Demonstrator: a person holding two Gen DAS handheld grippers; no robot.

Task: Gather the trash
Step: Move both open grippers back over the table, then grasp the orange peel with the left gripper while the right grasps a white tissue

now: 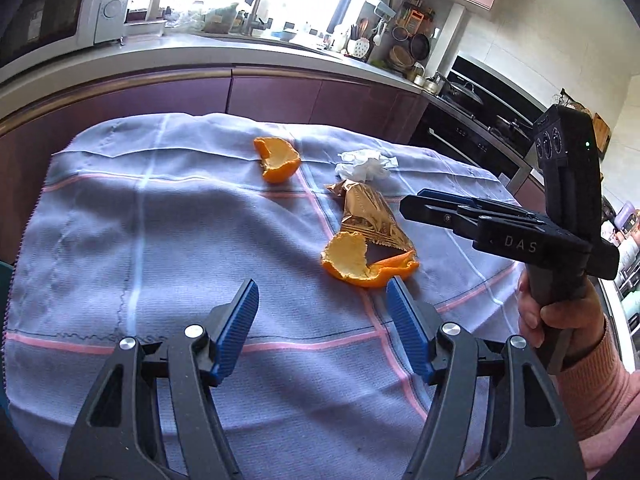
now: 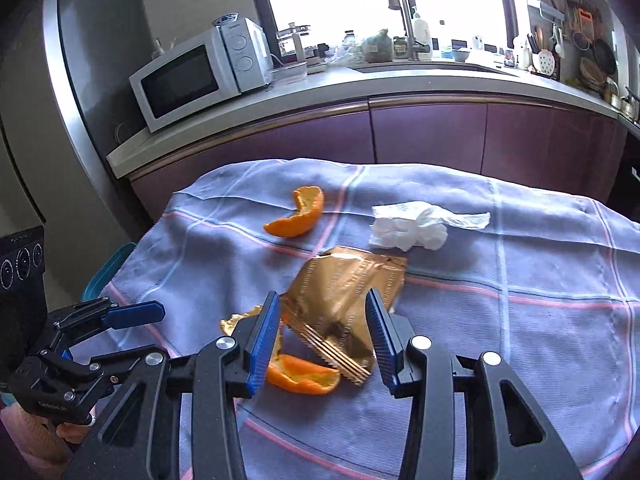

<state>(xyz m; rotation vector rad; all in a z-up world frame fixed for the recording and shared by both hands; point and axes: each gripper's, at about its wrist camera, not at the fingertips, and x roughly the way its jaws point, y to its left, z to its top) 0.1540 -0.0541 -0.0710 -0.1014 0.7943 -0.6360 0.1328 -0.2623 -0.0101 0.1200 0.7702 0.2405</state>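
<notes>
Left gripper (image 1: 322, 320): nearest the lens in the left wrist view; jaws stand wide over the cloth, nothing between them.
Right gripper (image 2: 323, 336): jaws partly apart, empty, hovering just above the wrapper and the near peel; neither blue pad presses on anything.
Near orange peel (image 1: 366, 262): lies just ahead of the left gripper's right finger, touching the lower end of the wrapper.
Gold wrapper (image 2: 340, 292): flat crinkled foil pouch at the middle of the cloth, its serrated edge overlapping the near peel.
Far orange peel (image 2: 298, 214): a curled half-shell, apart from the rest, toward the far left of the cloth.
Crumpled tissue (image 2: 408, 226): white wad just beyond the wrapper's top end.
Step in hand: the approach, by the look of it; all four pieces of trash lie uncollected and both grippers are lined up on the near cluster.
Next move: probably lower one gripper onto the peel or wrapper and close; the thin foil lies flat, so pinching a raised edge seems wiser.
Bin: none clearly visible, though a teal rim (image 2: 106, 276) shows at the bench's left edge.
Surface: bench covered by a rumpled lilac checked cloth (image 1: 160, 220).
Room: kitchen with purple cabinets, a microwave (image 2: 200, 76), a sink tap and a bright window.
</notes>
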